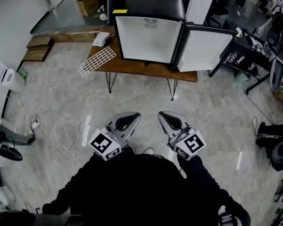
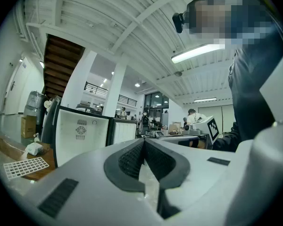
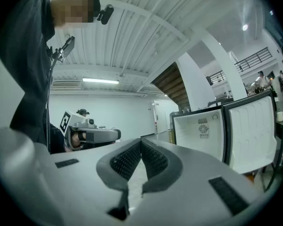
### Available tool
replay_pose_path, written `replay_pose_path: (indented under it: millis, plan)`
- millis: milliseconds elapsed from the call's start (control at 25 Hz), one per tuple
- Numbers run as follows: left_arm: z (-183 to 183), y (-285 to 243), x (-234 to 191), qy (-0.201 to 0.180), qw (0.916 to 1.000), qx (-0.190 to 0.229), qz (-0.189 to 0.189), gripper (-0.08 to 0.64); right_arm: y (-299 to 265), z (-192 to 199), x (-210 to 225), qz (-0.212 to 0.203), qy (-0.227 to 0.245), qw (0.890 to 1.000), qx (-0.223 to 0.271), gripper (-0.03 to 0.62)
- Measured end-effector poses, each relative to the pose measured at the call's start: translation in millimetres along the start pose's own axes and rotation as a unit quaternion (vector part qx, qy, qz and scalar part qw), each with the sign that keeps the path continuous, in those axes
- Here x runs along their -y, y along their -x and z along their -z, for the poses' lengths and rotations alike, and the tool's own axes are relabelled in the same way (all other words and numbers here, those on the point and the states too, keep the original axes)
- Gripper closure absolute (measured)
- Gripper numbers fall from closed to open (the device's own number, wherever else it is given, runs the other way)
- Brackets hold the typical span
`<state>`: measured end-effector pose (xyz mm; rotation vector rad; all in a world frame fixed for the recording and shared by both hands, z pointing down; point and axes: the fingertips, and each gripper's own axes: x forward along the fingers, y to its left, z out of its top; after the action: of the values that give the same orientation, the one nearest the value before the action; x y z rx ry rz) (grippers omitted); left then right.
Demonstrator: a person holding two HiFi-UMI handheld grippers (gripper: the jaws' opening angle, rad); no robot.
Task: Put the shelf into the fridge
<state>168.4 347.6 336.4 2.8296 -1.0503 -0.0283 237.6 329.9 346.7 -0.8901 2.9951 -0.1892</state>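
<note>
A small black fridge (image 1: pixel 150 27) stands on a wooden table (image 1: pixel 146 68), its door (image 1: pixel 205 48) swung open to the right and its white inside bare. The white wire shelf (image 1: pixel 96 61) lies flat on the table's left end, overhanging the edge. Both grippers are held close to the person's body, well short of the table. My left gripper (image 1: pixel 134 117) and my right gripper (image 1: pixel 163 115) are shut with nothing between their jaws. The left gripper view shows the fridge (image 2: pixel 80 133) and the shelf (image 2: pixel 24 166) far off; the right gripper view shows the fridge (image 3: pixel 203 133) too.
White cables (image 1: pixel 61 135) trail over the marble floor at the left. Wooden steps (image 1: pixel 37 48) and a cardboard box (image 1: pixel 87 3) sit at the back left. A black desk with chairs (image 1: pixel 257 55) stands to the right of the table.
</note>
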Motion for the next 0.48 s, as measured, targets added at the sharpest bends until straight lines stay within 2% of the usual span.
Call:
replay_pose_path:
  millis: [240, 480]
  plan:
    - [7, 4, -19, 0.004, 0.9998, -0.005, -0.02, 0.554, -24, 14, 4, -0.017, -0.012, 1.0, -0.012, 0.586]
    - [11, 31, -65, -0.012, 0.9963, -0.018, -0.084, 0.554, -77, 20, -5, -0.071, -0.039, 0.997, -0.011, 0.586]
